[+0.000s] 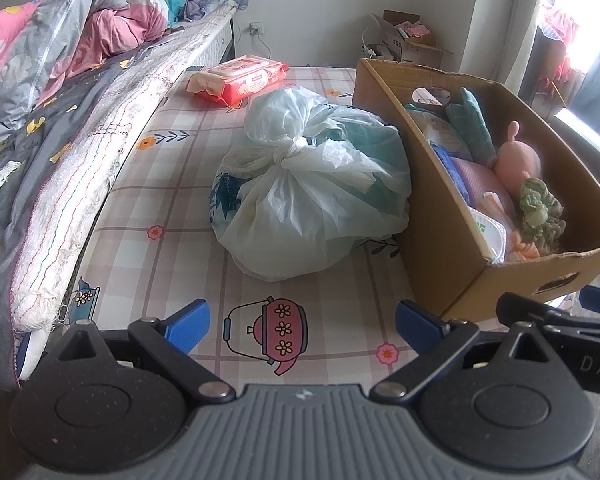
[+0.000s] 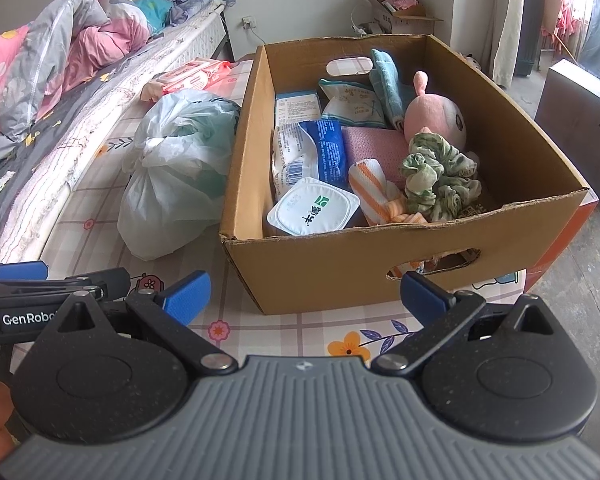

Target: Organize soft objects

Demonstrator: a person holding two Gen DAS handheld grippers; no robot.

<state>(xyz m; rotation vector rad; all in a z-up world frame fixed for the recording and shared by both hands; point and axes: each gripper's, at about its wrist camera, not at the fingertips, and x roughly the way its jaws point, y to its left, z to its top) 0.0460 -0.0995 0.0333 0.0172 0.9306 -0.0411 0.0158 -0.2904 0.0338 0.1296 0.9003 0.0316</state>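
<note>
A cardboard box [image 2: 340,268] stands on the patterned sheet and also shows in the left wrist view [image 1: 432,208]. It holds a pink plush toy [image 2: 436,118], a green crumpled cloth [image 2: 436,178], an orange striped cloth [image 2: 374,192], a teal towel [image 2: 386,80], a pink pad, wipe packs and a white tub [image 2: 312,208]. A knotted white plastic bag [image 1: 308,184] lies left of the box, also in the right wrist view [image 2: 176,172]. My left gripper [image 1: 302,322] is open and empty, short of the bag. My right gripper [image 2: 304,292] is open and empty before the box's near wall.
A red wipes pack [image 1: 240,78] lies beyond the bag. A raised mattress with a pink and grey quilt [image 1: 60,48] runs along the left. A small open carton [image 1: 408,36] sits by the far wall. Bare floor [image 2: 580,300] lies to the right.
</note>
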